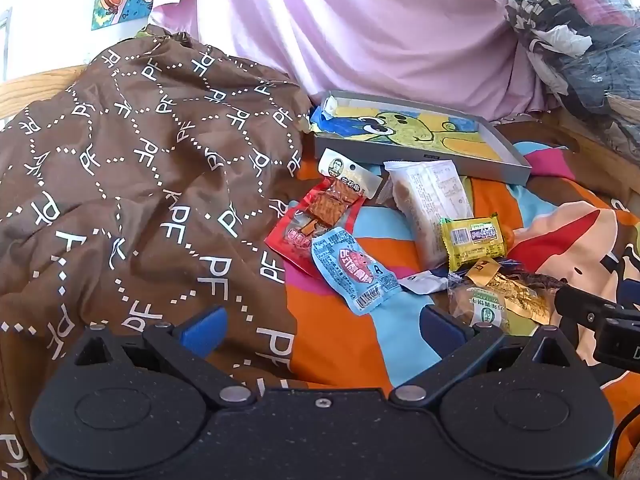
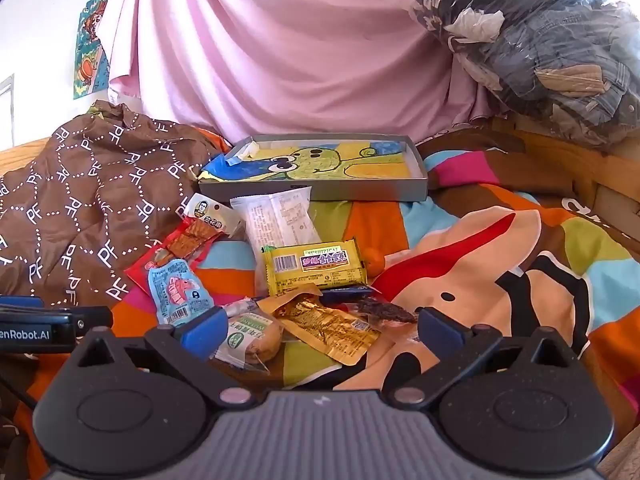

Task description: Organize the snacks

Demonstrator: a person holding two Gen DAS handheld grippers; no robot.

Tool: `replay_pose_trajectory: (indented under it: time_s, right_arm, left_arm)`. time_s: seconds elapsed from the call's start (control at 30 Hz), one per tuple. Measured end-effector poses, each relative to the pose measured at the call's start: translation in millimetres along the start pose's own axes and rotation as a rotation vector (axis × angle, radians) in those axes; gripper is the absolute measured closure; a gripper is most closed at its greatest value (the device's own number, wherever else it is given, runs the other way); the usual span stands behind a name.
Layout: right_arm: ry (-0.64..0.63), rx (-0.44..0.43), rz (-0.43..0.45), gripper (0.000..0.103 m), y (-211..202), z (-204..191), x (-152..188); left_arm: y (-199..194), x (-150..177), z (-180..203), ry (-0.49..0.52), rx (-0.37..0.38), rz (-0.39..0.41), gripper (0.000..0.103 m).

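Several snack packets lie heaped on a colourful bedsheet: a blue packet [image 1: 354,270] [image 2: 179,290], a red one [image 1: 310,226] [image 2: 168,254], a long white one [image 1: 430,204] [image 2: 280,220], a yellow bar [image 1: 472,242] [image 2: 316,266], a gold pouch [image 1: 508,290] [image 2: 332,328] and a clear-wrapped round cake [image 1: 480,306] [image 2: 252,338]. Behind them sits a shallow grey box [image 1: 424,162] [image 2: 320,192] lined with a green cartoon picture. My left gripper [image 1: 324,330] is open, just short of the blue packet. My right gripper [image 2: 322,334] is open, its fingers either side of the cake and gold pouch.
A brown quilt [image 1: 132,184] [image 2: 84,200] printed with letters is bunched on the left. A pink curtain [image 2: 280,48] hangs behind. A clear bag of clothes [image 2: 552,48] sits at the back right by the wooden bed rail [image 2: 576,164].
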State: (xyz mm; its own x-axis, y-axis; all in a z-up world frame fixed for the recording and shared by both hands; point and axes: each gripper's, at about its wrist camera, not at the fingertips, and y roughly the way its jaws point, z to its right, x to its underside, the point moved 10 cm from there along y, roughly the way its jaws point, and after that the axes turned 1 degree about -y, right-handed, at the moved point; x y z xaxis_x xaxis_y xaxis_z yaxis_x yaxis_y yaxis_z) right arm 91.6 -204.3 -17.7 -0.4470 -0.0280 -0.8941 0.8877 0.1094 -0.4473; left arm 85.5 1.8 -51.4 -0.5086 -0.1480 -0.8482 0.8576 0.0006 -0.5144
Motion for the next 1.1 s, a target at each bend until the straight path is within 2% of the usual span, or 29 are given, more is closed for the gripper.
replay_pose_trajectory:
  time_s: [1.1]
  right_arm:
    - [0.012, -0.008, -0.016, 0.000, 1.9, -0.6, 2.9]
  left_arm:
    - [3.9, 4.3, 0.0, 0.002, -0.006, -0.008, 0.001]
